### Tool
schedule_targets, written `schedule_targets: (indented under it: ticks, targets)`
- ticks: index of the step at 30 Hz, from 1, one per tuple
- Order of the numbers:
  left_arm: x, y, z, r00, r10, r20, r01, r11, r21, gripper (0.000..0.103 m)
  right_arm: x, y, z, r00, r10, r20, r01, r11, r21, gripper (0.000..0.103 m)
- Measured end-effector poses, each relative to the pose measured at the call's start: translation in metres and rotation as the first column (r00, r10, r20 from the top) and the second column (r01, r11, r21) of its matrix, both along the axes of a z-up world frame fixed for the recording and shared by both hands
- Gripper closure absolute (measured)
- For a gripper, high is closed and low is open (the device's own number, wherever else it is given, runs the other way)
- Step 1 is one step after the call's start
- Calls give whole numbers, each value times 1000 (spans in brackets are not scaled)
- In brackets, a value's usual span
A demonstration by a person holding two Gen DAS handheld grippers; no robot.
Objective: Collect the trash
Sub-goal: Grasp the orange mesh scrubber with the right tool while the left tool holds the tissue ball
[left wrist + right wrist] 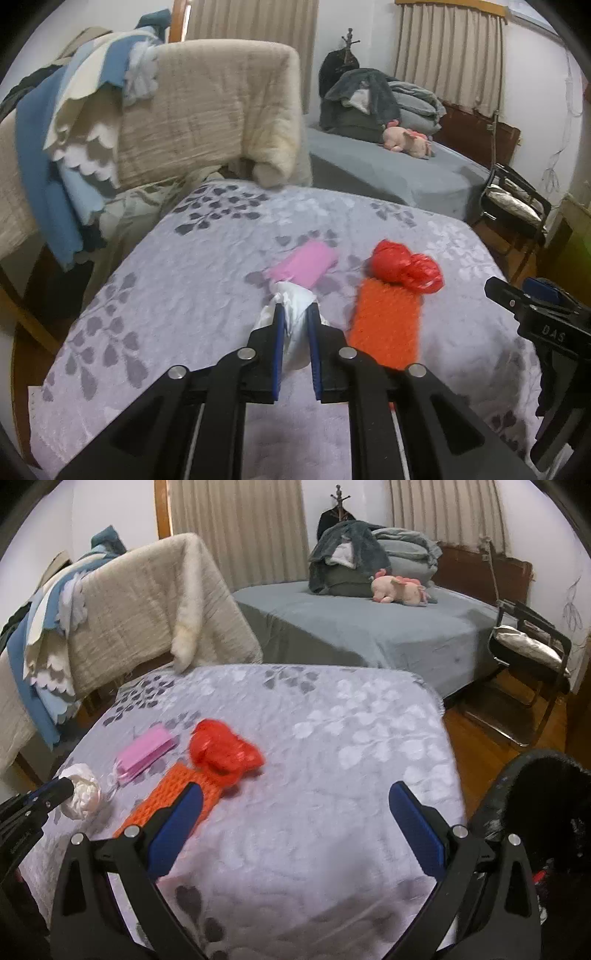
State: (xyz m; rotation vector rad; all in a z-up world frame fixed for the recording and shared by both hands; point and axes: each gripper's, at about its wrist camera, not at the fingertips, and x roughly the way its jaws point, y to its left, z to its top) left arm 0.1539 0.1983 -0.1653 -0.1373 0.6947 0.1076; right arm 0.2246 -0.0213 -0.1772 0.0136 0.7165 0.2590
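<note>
Right wrist view: floral tablecloth (332,738), grey bed (369,635) behind; left jaws pinching tissue (83,790), right jaws spread.

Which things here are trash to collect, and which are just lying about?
Job:
- white crumpled tissue, held in the left hand-held gripper
- red crumpled bag
- orange netting
- pink packet
- black bin

Lying about:
- pink plush toy
- folded bedding
- beige blanket

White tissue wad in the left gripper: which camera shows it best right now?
The right wrist view. There the white tissue wad shows nearly whole from the side at the left gripper tip, above the cloth-covered table. The left wrist view is closer, but its own fingers cover much of the wad.
</note>
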Motion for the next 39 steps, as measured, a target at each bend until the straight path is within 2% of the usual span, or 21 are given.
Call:
schedule_targets:
  ticks: [13, 19, 21, 25, 33, 39]
  targets:
    - [-22, 41, -12, 998, 53, -21, -53, 999, 6, 90, -12, 63, -20, 994, 83, -67, -83, 997, -7, 7]
    - [-29, 53, -15, 998, 65, -23, -65, 998, 10, 90, -12, 85, -35, 984, 125, -127, -129, 991, -22, 25]
    - [-31, 56, -16, 997, 67, -25, -67, 998, 4, 90, -12, 90, -40, 979, 141, -150, -146, 989, -24, 35]
    - [-33, 58, -18, 997, 71, -30, -71, 997, -3, 90, -14, 95, -42, 971, 171, -164, -176, 984, -13, 50]
    - [-33, 53, -17, 997, 64, -32, -65, 998, -10, 90, -17, 98, -36, 962, 220, -160, -221, 975, 11, 92]
    - [-32, 46, -11, 998, 55, -26, -55, 999, -2, 90, -22, 91, -23, 960, 242, -140, -239, 970, 35, 94]
